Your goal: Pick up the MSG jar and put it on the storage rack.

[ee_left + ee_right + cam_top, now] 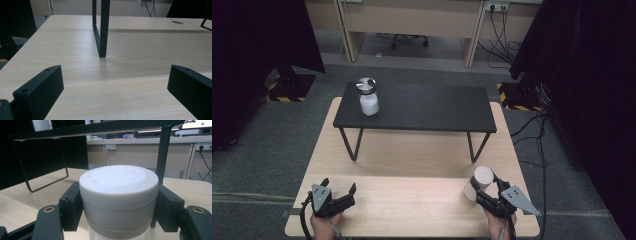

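A white jar with a white lid stands near the front right corner of the wooden table. My right gripper is shut on it, with a black pad pressed against each side of the lid. My left gripper rests near the front left corner. Its jaws are open, and between them lies bare wood. A second white jar with a silvery lid stands upright on the left end of a small black stand, far from both grippers.
The black stand sits across the far half of the table on thin black wire legs. Bare wood lies between the two grippers. Grey floor, cables and dark curtains surround the table.
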Motion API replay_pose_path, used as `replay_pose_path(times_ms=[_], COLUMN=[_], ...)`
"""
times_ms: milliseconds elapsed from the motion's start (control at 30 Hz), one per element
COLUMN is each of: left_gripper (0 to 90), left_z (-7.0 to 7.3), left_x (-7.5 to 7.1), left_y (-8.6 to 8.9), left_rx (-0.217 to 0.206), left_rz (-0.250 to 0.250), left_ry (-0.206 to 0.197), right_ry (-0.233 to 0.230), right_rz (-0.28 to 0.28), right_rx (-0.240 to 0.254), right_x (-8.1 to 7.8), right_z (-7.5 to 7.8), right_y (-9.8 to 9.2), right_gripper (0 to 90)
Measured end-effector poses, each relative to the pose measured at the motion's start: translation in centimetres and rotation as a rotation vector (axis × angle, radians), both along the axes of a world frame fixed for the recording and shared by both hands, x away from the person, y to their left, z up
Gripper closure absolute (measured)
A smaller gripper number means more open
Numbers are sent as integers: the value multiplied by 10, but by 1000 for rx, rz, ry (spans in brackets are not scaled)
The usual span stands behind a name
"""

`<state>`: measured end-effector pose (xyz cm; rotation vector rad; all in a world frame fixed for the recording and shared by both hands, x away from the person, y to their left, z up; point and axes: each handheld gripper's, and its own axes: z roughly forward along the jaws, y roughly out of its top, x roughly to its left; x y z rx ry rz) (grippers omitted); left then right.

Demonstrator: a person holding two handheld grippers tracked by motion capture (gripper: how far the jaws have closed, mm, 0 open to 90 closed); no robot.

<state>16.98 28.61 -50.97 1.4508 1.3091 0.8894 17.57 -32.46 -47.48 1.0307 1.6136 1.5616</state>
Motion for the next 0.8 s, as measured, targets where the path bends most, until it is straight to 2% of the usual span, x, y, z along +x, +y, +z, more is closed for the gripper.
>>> replay_pose_path(times_ms=[67, 333, 567, 800], left_gripper=[0, 0, 0, 0], left_z=[0, 0, 1, 1], left_x=[0, 0, 1, 0], left_y=[0, 0, -2, 0], left_rx=[1, -3, 15, 7], left_rz=[-1, -2, -8, -8], left_ry=[1, 0, 8, 6], right_ry=[3, -13, -23, -35], right_rz=[2, 18, 37, 40], right_rx=[13, -9, -21, -25], right_x=[2, 8, 14, 18], right_z=[4, 19, 35, 50], right_y=[-1, 4, 8, 11], right_gripper=[336, 337, 337, 337])
